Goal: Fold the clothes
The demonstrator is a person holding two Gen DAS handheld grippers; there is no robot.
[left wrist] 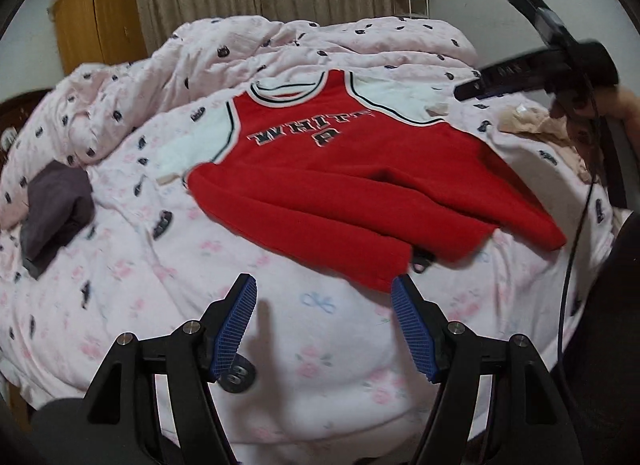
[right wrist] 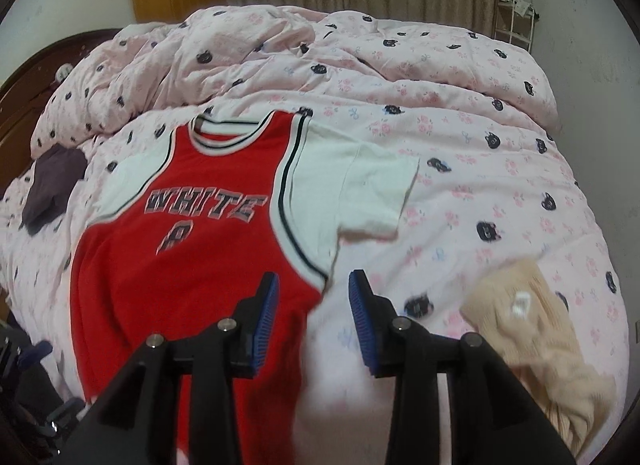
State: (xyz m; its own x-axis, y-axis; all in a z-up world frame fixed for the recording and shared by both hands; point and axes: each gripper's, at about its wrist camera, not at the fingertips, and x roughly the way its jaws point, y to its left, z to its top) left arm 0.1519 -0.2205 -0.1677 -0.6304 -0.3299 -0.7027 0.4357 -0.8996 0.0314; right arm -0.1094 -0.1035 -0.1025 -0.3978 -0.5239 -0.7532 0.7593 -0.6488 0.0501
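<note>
A red jersey (left wrist: 340,181) with white sleeves, lettered "WHITE 8", lies face up on the pink quilt (left wrist: 160,285), its lower part rumpled into folds. My left gripper (left wrist: 322,289) is open just short of the hem; its right pad (left wrist: 412,329) is next to a red hem corner and nothing is between the fingers. In the right wrist view the jersey (right wrist: 180,257) fills the left half. My right gripper (right wrist: 314,281) hangs open over the jersey's side edge below the white sleeve (right wrist: 360,185), holding nothing.
A beige knit garment (right wrist: 532,353) lies at the right edge of the bed, and a dark purple garment (right wrist: 52,185) lies at the left. The quilt is bunched up at the far end (right wrist: 280,53). A black cable (left wrist: 572,265) hangs at the right. Behind stand a wooden wardrobe (left wrist: 96,21) and curtains.
</note>
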